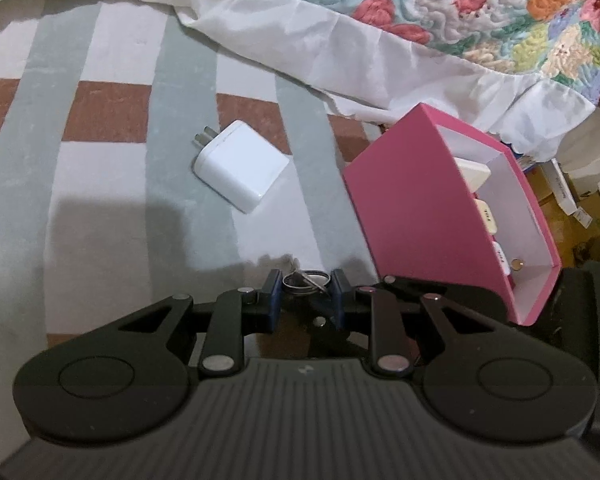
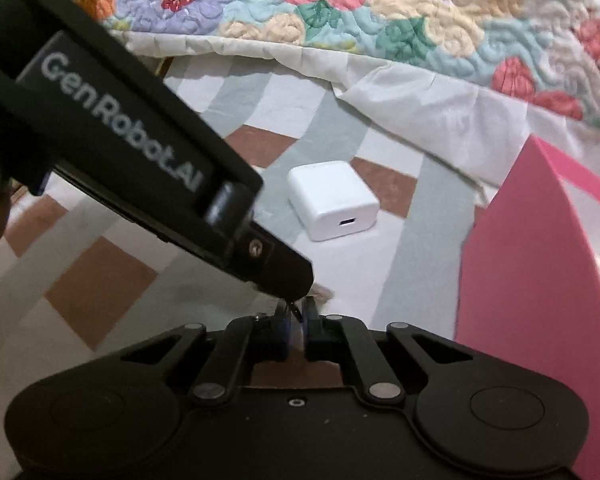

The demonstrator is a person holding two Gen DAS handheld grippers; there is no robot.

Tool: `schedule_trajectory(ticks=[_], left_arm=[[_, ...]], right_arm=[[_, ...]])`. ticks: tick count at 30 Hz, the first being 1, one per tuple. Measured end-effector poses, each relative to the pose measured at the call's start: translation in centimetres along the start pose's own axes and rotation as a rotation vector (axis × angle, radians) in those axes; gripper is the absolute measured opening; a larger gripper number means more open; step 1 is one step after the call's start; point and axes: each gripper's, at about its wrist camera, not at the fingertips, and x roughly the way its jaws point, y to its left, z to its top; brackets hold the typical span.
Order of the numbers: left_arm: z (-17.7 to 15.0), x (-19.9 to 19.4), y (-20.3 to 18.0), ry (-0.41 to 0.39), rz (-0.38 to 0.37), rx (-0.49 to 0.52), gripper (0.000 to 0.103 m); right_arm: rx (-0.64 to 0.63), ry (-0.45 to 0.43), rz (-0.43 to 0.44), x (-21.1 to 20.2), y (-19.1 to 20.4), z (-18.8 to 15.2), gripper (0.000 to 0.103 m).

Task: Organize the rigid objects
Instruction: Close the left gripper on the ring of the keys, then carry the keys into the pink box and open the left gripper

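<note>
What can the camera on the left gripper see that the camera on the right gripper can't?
Only the left wrist view looks inside the pink box, where small white things sit, and shows the metal ring between the left gripper's pads. It also shows the white charger's prongs. Only the right wrist view shows the charger's port end, and the right gripper shut. Both show the charger, box, striped sheet and flowered quilt.

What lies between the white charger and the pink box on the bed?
Nothing: in the left wrist view only bare striped sheet separates the white charger from the pink box. The right wrist view shows the same.
</note>
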Motion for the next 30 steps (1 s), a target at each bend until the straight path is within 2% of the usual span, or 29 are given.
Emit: schedule_trajectory(ticks=[6, 11, 16, 21, 25, 30], left_arm=[[-0.3, -1.2, -0.6, 0.019, -0.011, -0.014, 0.024], [-1.2, -3.4, -2.0, 0.005, -0.01, 0.038, 0.024], [-2.9, -6.0, -4.0, -0.033, 0.022, 0.089, 0.024], [-4.4, -8.8, -5.7, -0.086, 0.023, 0.102, 0.024], [-4.7, -10.3, -7.9, -0.1, 0.045, 0.142, 0.024], [-4.5, -11.8, -10.9, -0.099, 0.047, 0.185, 0.024]], right_arm=[[0.04, 0.007, 0.031, -1.5, 0.3, 0.4, 0.005], [0.064, 0.014, 0.074, -3.5, 0.9, 0.9, 0.005], [0.101, 0.035, 0.137, -6.0, 1.0, 1.5, 0.005], [0.052, 0.029, 0.171, -9.2, 1.6, 1.5, 0.005], [0.039, 0.018, 0.16, -12.1, 2.5, 1.5, 0.005], [0.047, 0.006, 0.146, -14.2, 1.2, 2.9, 0.005]])
